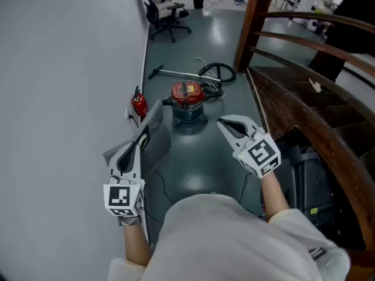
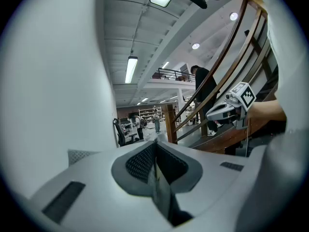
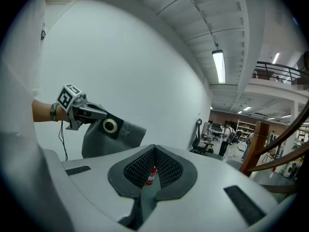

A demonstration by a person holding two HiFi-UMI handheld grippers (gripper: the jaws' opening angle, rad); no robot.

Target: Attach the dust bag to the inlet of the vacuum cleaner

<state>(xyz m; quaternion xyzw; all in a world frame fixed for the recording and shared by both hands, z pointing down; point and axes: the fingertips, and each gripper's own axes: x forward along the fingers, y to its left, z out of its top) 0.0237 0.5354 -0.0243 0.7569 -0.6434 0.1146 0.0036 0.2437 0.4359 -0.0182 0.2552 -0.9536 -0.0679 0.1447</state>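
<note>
The vacuum cleaner, red on top with a grey drum, stands on the floor ahead of me. Its hose and wand lie just behind it. My left gripper is shut on the edge of the grey dust bag, held up near the wall, short of the vacuum. In the right gripper view the bag hangs from the left gripper and shows its round collar. In the left gripper view the bag's thin edge sits between the shut jaws. My right gripper is shut and empty, to the right of the vacuum.
A red fire extinguisher stands by the white wall on the left. A wooden staircase with a railing runs along the right. An office chair and people stand far back.
</note>
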